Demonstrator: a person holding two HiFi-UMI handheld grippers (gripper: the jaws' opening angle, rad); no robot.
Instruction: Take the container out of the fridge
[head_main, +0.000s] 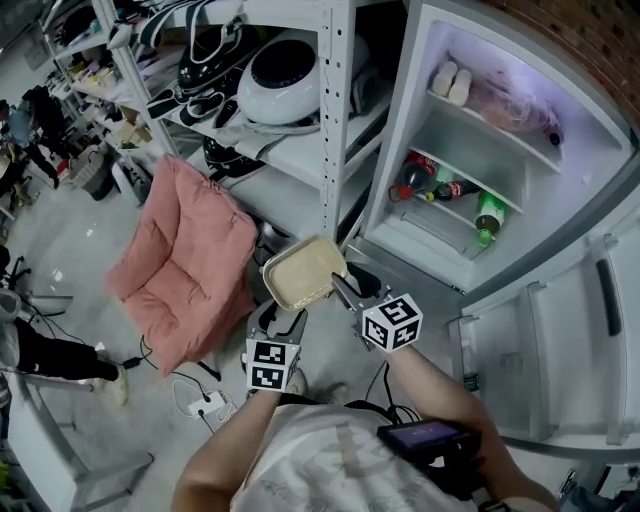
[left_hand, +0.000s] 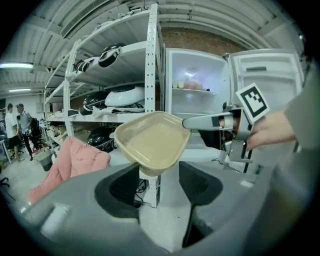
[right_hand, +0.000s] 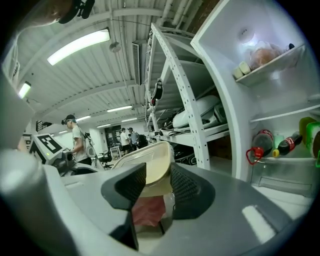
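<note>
The beige shallow container (head_main: 303, 270) is in the air outside the open fridge (head_main: 400, 150), over the floor between both grippers. My right gripper (head_main: 345, 290) is shut on its right rim; in the right gripper view the container (right_hand: 150, 165) is pinched between the dark pads of that gripper (right_hand: 152, 187). My left gripper (head_main: 283, 318) is under the near-left corner. In the left gripper view its jaws (left_hand: 159, 182) stand wide, with the container (left_hand: 152, 142) dipping between them, close to the left pad and apart from the right one. The right gripper's finger (left_hand: 210, 121) reaches the far rim.
The fridge door (head_main: 570, 330) hangs open at right. Bottles (head_main: 430, 185) and a green bottle (head_main: 488, 215) sit on fridge shelves. A white shelving rack (head_main: 335, 100) with appliances stands left of the fridge. A pink cushion (head_main: 180, 260) and a power strip (head_main: 205, 403) lie on the floor.
</note>
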